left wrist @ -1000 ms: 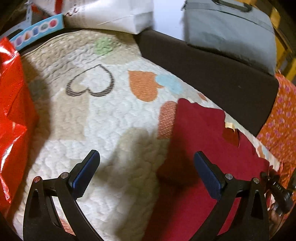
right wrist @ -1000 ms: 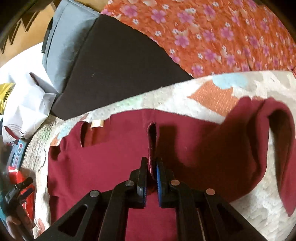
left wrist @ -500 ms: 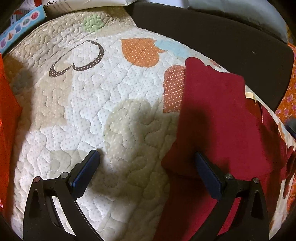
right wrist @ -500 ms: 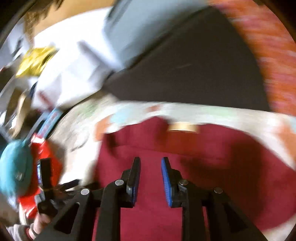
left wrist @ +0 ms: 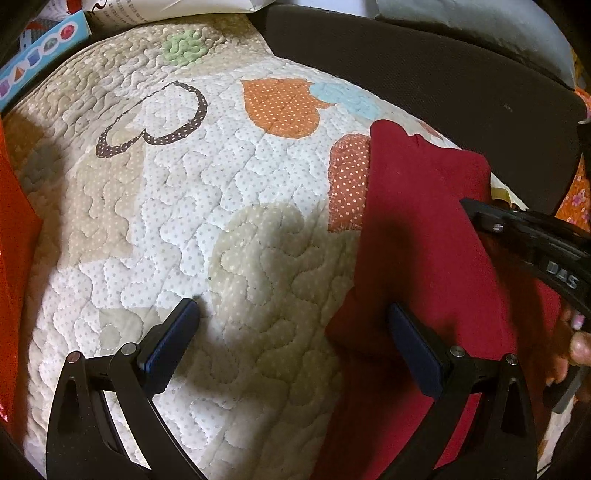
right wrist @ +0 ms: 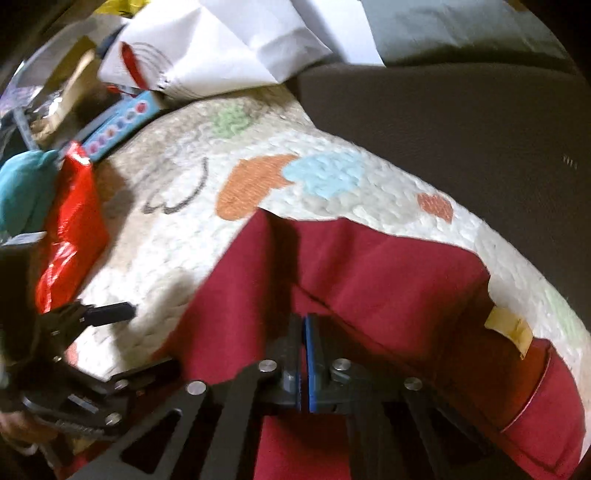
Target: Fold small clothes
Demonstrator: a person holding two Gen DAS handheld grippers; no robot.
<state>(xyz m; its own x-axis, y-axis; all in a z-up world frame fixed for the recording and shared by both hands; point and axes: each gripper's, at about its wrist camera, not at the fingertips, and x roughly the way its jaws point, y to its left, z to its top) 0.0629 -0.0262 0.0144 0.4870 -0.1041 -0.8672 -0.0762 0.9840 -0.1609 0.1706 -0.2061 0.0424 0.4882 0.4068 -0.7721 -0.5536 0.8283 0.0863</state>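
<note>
The maroon garment [left wrist: 424,236] lies on the quilted mat [left wrist: 207,206] with one side flap turned in; further folds look undone. The left tongs [left wrist: 291,347] gape wide, straddling its near edge. The right tongs [right wrist: 305,354] are pressed closed above it; whether they pinch cloth, I cannot tell. No containers are visible.

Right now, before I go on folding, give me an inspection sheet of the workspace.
Surface: quilted heart-print mat, bare at left.
Job's things: dark red garment lying on the mat, partly folded, tan label showing.
Clutter: red shiny bag, blue box, white paper bag, along the mat's edge.
Grippers: left tongs open over the garment's edge; right tongs shut, empty.
Cables: nothing seen.
Surroundings: dark cushion, grey bag.
</note>
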